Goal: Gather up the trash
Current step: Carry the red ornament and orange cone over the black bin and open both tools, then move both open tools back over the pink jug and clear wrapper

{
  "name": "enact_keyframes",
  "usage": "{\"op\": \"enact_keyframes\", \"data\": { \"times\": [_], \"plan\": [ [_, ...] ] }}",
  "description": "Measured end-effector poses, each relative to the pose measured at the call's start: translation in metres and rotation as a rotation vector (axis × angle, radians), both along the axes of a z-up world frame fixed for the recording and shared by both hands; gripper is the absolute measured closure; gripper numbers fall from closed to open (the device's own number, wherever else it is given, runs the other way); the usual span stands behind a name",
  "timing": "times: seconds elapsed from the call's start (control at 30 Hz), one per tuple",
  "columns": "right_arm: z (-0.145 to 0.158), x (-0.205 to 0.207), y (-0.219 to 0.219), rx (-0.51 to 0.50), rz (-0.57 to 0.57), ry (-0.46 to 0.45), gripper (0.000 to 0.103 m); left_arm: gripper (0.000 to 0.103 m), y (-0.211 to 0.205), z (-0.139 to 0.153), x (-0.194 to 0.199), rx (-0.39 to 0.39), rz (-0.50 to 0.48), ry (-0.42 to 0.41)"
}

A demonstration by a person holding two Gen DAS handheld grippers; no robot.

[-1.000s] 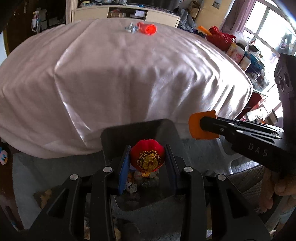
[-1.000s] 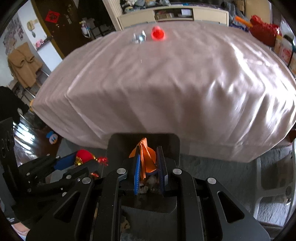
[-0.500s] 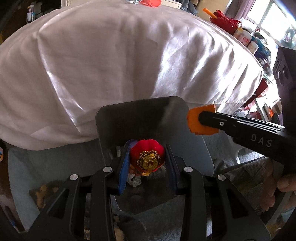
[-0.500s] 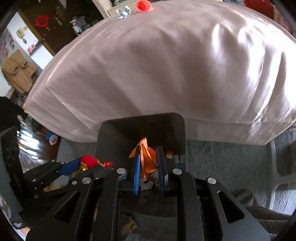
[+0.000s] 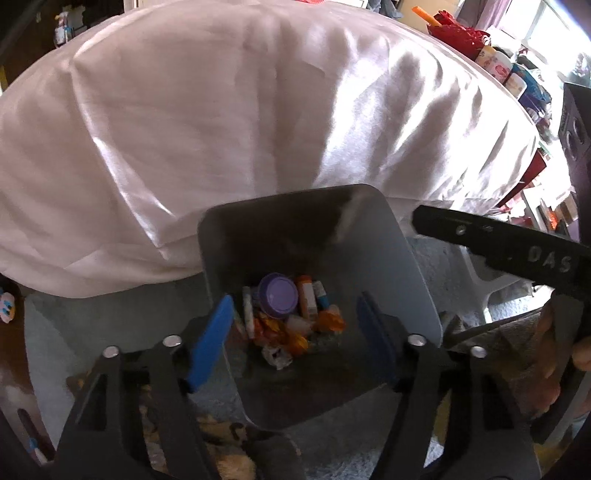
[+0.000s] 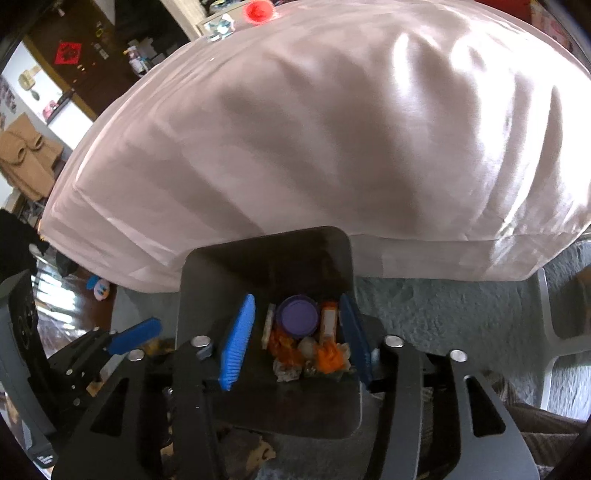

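Trash [image 5: 291, 325] lies heaped at the bottom of a dark grey bin [image 5: 413, 280] that stands on the floor just in front of the near edge of a table draped in a white cloth [image 5: 236, 122]. In the heap a purple round lid [image 5: 277, 300] sits toward the far side, with an orange tube [image 5: 306, 301] just right of it and crumpled orange and white wrappers [image 5: 284, 338] nearer the camera. The left gripper [image 5: 295, 338] hangs over the bin's mouth with its blue-padded fingers spread wide, one to each side of the heap, and nothing is held between them. The right gripper [image 6: 295, 332] is over the same bin, its blue pads likewise parted with the purple lid and wrappers showing in the gap below, and it holds nothing. In the left wrist view the right gripper's black body crosses the right side of the frame, above the bin's right rim. On the far part of the cloth, well apart from the bin, rest a red round object [image 6: 258, 11] and, just left of it, a small silvery crumpled piece [image 6: 219, 27]
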State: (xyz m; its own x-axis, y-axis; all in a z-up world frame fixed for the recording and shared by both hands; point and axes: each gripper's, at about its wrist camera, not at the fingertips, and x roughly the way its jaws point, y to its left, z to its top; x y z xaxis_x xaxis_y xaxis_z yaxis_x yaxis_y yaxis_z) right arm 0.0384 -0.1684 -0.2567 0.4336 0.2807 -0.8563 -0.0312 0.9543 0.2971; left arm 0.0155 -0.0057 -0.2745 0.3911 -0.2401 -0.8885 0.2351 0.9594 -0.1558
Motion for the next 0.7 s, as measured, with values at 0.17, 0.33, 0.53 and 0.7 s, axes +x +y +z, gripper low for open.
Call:
{"op": "enact_keyframes", "data": {
  "times": [0.17,0.33,0.53,0.7],
  "plan": [
    [0.007,-0.001,-0.009,-0.031,-0.035,-0.031,0.016,0.017,0.004,0.007,0.001,0.032,0.02,-0.031],
    [0.012,0.0,-0.015,-0.03,-0.056,-0.043,0.01,0.013,0.007,0.018,0.0,0.025,0.035,-0.039],
    [0.034,0.005,-0.027,-0.012,-0.082,-0.073,0.009,0.013,0.013,0.045,0.0,-0.012,0.08,-0.074],
    [0.07,0.02,-0.04,-0.004,-0.103,-0.128,0.009,0.013,0.019,0.08,0.008,-0.018,0.116,-0.132]
  ]
}}
